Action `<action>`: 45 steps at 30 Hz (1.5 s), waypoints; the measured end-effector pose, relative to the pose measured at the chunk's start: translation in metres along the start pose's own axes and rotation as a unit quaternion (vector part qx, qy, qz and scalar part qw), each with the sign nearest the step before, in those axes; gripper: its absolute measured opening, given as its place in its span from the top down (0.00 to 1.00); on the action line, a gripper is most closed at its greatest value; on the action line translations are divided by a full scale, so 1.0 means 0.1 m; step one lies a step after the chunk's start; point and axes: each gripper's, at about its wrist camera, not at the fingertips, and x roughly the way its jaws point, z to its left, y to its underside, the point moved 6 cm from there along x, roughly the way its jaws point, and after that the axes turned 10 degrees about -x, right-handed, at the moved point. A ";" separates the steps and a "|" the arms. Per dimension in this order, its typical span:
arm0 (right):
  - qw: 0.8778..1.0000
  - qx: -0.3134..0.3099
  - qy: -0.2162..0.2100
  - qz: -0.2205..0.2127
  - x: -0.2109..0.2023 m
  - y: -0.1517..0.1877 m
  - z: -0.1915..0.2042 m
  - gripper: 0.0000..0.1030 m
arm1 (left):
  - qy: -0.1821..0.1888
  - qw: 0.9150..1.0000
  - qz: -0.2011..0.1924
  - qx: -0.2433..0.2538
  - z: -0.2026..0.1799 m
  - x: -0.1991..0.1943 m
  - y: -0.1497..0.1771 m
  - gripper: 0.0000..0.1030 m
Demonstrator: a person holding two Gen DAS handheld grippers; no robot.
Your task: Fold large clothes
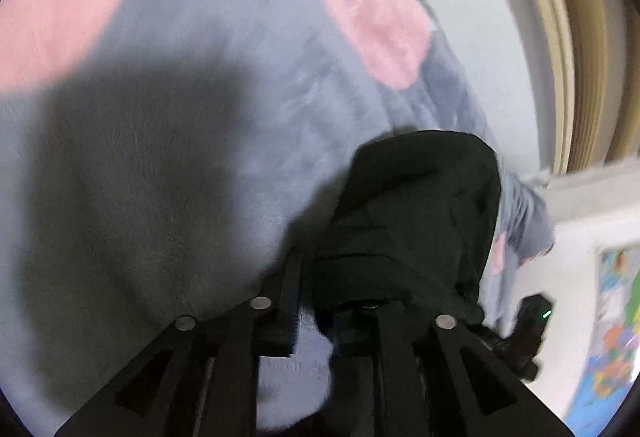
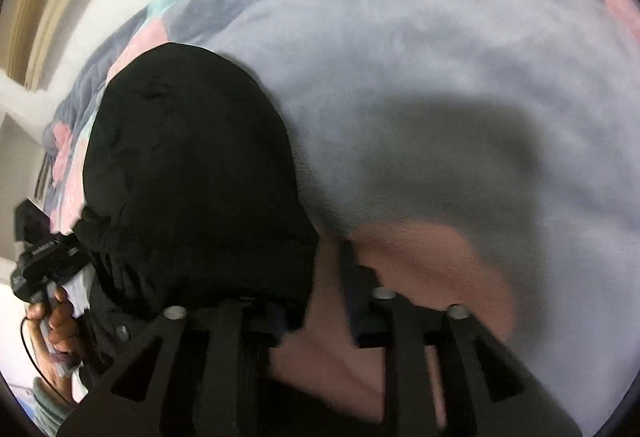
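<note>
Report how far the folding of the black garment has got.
Done: the black garment looks bunched into a compact mound on the blue-and-pink blanket, though blur hides any creases. In hand: it drapes over one finger of each claw, left claw and right claw, with the jaws apart. Left: tidying and release.

Support surface: bed covered by a fleecy grey-blue blanket [image 1: 208,85] with pink patches [image 1: 360,9] and a small teal patch near its far edge; the blanket hangs over the bed's side; a bunched black garment [image 2: 188,173] lies directly on the blanket, near that edge; image blurred, finer texture unreadable.
</note>
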 end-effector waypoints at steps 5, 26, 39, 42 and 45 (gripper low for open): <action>0.999 -0.019 0.008 -0.035 -0.62 0.00 -0.02 0.54 | -0.072 0.986 -0.094 0.121 -0.38 -0.65 0.11 0.59; 0.989 -0.136 0.062 0.021 0.36 -0.08 0.58 0.54 | -0.112 0.973 -0.005 0.200 -0.76 0.46 0.30 0.54; 0.995 -0.083 -0.020 -0.054 -0.40 -0.37 0.24 0.26 | -0.018 0.974 -0.084 0.210 -1.28 -0.65 -0.01 0.34; 0.997 -0.051 -0.039 -0.034 -0.22 -0.40 0.05 0.25 | -0.026 0.982 -0.073 0.173 -1.14 -0.54 -0.19 0.34; 0.998 -0.039 -0.045 -0.010 0.00 -0.31 0.03 0.25 | -0.045 0.987 -0.041 0.149 -1.00 -0.21 -0.27 0.34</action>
